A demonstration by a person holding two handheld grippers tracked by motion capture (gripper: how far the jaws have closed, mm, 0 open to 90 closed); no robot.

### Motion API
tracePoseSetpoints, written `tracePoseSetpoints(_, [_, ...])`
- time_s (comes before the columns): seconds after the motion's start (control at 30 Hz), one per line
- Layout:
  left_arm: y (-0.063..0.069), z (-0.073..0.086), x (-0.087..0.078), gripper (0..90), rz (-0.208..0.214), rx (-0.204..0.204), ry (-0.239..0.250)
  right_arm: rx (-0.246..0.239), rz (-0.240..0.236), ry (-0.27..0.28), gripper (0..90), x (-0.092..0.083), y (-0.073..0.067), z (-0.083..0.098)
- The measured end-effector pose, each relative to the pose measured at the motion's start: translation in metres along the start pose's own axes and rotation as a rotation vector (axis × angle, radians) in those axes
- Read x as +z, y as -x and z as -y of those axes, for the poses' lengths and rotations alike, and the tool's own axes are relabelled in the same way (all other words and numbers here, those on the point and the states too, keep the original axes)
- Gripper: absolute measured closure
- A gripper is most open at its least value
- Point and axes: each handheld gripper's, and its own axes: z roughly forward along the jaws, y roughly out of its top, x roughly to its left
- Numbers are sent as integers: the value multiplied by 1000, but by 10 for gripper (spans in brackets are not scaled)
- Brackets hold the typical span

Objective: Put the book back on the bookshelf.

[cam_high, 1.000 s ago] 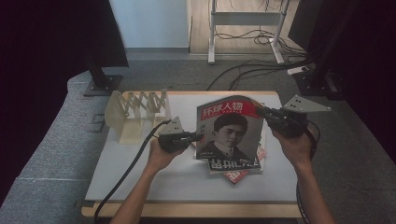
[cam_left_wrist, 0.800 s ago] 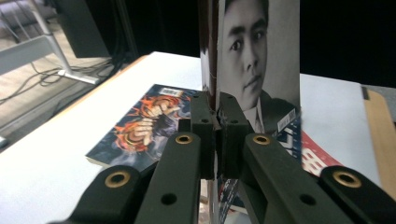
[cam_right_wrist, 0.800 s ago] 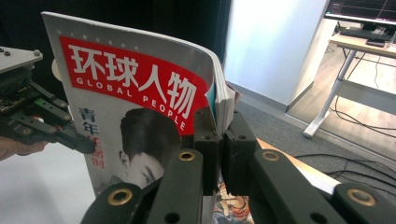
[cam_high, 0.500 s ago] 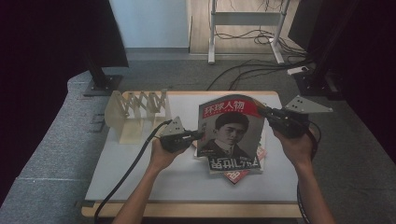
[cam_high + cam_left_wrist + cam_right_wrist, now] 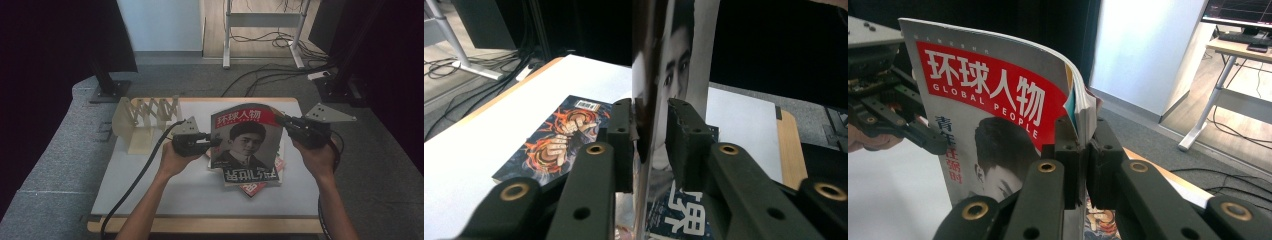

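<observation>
Holding the magazine upright over the bench

My left tool point(image 5: 216, 143) has just been opening, its jaws loosening around the magazine point(image 5: 246, 140), which is standing between them; my right tool point(image 5: 280, 120) is pinching its top right edge. With one corner grip, I am risking the magazine sagging onto the books point(image 5: 252, 188) below.

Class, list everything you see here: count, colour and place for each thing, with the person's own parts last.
magazine: one, red and white cover, upright above the table
pile of books: one, mixed colours, flat beneath it
folding rack: one, cream, table's far left
table: one, white top, wooden edge
floor cables: several, black, beyond the table
left tongs: black, jaws just been opening, magazine's edge between them
right tongs: black, shut on the magazine's top corner
</observation>
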Motion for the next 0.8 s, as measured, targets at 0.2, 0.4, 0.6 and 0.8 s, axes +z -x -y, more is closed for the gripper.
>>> tracePoseSetpoints(0.2, [-1,-19,-2,691,-5,7,-6,-3,-3,0,833,0,0,0])
tracePoseSetpoints(0.4, [-2,-38,-4,671,-3,4,2,-4,-7,1,833,0,-1,0])
tracePoseSetpoints(0.6, [-3,-58,-6,668,-11,25,13,-5,-13,0,832,0,-1,0])
tracePoseSetpoints(0.8, [-4,-73,-5,681,-18,33,12,-3,-19,-2,831,-1,-1,0])
